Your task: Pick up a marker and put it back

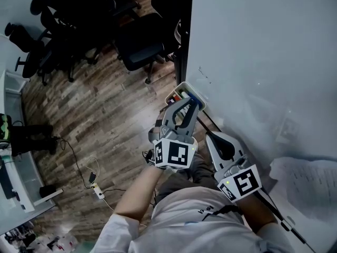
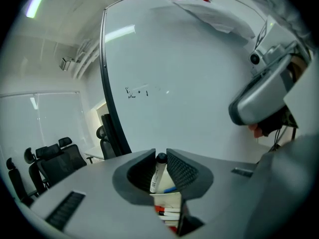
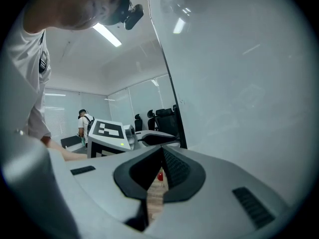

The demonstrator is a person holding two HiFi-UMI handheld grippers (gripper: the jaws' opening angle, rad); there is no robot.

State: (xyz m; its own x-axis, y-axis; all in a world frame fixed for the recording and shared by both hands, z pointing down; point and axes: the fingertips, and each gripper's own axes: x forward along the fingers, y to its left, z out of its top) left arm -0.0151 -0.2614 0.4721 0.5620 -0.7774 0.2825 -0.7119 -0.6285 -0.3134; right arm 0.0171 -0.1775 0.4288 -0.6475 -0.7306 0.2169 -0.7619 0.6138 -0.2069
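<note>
Marker [image 2: 158,172], white with a black cap, stands nearly upright between the pads of the left hand-held gripper [image 2: 160,152]. The jaws are closed on its upper body, just above the holder [image 2: 169,200] at the edge of the whiteboard [image 2: 189,83]. Other markers [image 2: 160,210], red and blue, lie in that holder. The right hand-held gripper [image 3: 162,152] hangs alongside, jaws together and empty. I'd keep the grip firm and the marker straight, clear the holder's rim, then lower it into its slot before letting go.
</note>
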